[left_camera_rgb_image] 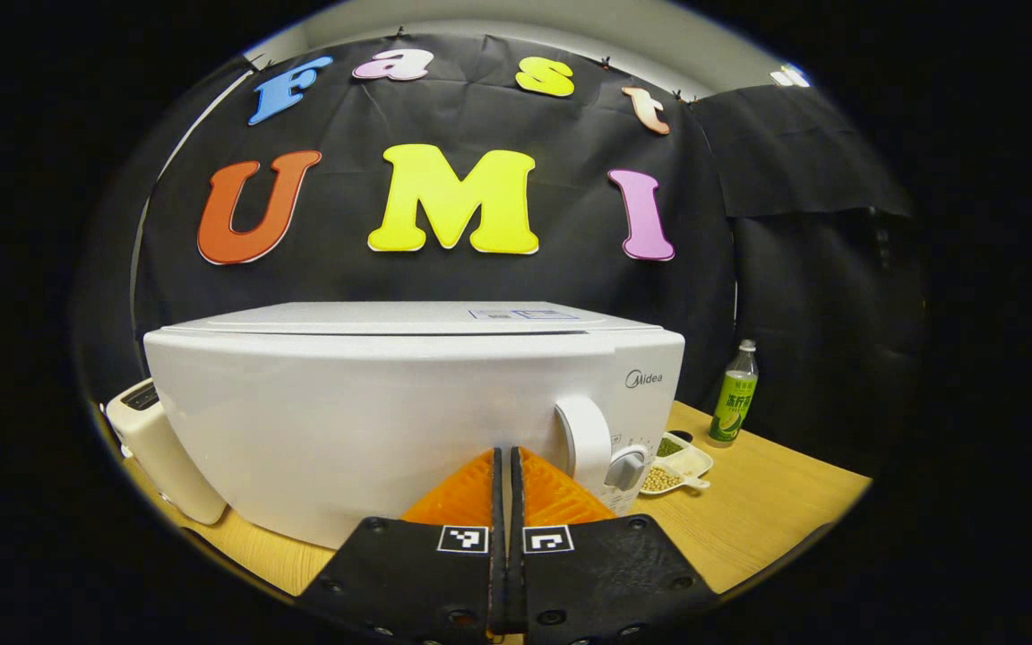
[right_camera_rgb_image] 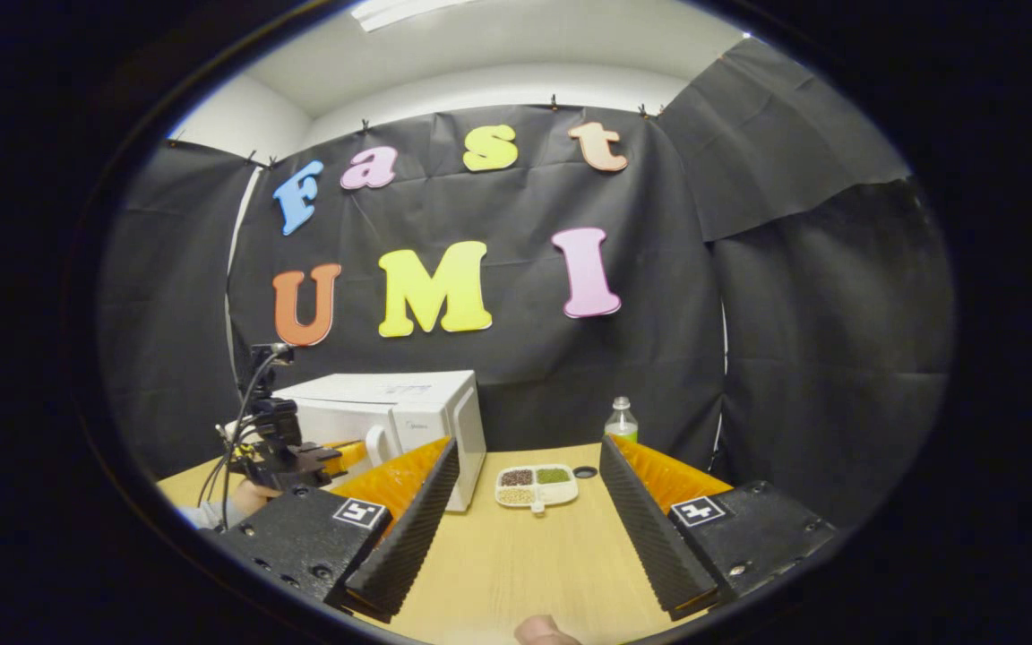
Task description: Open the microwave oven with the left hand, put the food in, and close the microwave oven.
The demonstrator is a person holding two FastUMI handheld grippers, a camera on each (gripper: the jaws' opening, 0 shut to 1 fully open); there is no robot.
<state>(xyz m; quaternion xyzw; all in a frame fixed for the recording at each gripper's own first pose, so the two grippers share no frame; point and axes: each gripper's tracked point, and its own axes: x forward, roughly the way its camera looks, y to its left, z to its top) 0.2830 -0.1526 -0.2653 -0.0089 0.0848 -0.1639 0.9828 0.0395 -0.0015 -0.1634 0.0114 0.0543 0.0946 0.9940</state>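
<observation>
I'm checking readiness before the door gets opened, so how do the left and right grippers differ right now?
The left gripper has its fingers closed together with nothing between them; the right gripper stands wide open. The left gripper sits close up against the white microwave oven near its white door handle; the right gripper hangs farther back over the wooden table. Both hold nothing.

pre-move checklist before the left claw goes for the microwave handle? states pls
1. Microwave door closed, ready to be pulled: ok.
2. Door handle in sight and unobstructed, just right of the left claw: ok.
3. Left claw open enough to take the handle: not ok, fingers are together with nothing between them.
4. Right claw open and free for the food: ok.
5. Food tray reachable on the table, right of the microwave: ok.
6. Bottle clear of the door swing: cannot tell.
</observation>
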